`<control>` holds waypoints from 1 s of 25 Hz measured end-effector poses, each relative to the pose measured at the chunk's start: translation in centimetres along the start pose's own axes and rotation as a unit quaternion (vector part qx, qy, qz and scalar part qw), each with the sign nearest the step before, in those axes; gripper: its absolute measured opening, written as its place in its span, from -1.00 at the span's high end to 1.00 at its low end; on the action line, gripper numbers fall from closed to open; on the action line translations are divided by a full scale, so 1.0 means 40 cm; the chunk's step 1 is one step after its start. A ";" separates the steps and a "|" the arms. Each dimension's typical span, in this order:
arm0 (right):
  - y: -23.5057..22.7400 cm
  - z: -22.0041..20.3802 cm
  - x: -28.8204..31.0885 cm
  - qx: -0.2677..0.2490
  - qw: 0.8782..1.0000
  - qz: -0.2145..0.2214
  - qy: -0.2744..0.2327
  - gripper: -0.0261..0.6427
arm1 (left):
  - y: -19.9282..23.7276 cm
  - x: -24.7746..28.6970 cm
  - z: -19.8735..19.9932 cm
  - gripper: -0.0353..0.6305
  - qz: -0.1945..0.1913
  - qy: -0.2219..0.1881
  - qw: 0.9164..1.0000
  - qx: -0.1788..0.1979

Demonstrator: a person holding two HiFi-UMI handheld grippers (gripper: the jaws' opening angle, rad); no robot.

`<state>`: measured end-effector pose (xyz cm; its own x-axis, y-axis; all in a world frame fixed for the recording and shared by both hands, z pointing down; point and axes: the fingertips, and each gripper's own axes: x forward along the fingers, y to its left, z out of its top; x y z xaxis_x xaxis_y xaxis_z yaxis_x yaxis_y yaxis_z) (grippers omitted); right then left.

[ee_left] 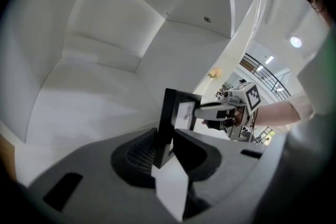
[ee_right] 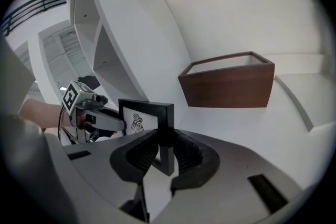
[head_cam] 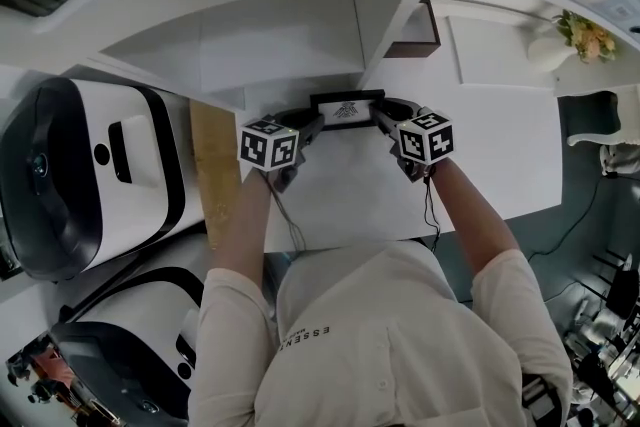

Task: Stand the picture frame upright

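White worktop (head_cam: 480, 145) runs back to a white shelf unit (head_cam: 300, 35), with a brown box (ee_right: 228, 84) near its far right corner. At the far edge, just before the shelf unit, the picture frame (head_cam: 346, 109) is upright with its printed face toward the person. The left tongs (head_cam: 312, 125) are clenched on its left side bar and the right tongs (head_cam: 385, 120) on its right side bar. Whether its lower edge touches the worktop cannot be told.

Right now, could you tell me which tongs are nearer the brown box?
Right. The right tongs hold the picture frame at the end nearest the box; the left tongs hold its far end.
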<state>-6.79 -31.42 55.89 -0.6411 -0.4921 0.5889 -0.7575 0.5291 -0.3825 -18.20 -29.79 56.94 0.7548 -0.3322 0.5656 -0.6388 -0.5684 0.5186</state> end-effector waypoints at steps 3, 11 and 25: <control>-0.003 0.001 0.012 -0.003 1.000 -0.004 0.003 0.67 | 0.014 0.006 0.004 0.65 0.013 0.002 1.000 0.003; 0.005 0.005 0.018 -0.033 0.999 -0.025 0.002 0.67 | 0.031 0.011 0.000 0.64 0.023 0.004 1.000 0.008; 0.030 0.042 0.036 -0.113 0.991 -0.065 -0.009 0.66 | 0.070 -0.017 0.028 0.61 0.072 -0.009 0.997 0.038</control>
<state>-8.82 -32.66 55.10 -0.5434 -0.5775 0.6092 -0.7883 0.6006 -0.1338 -20.35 -32.01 57.29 0.6588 -0.4276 0.6190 -0.7283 -0.5686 0.3824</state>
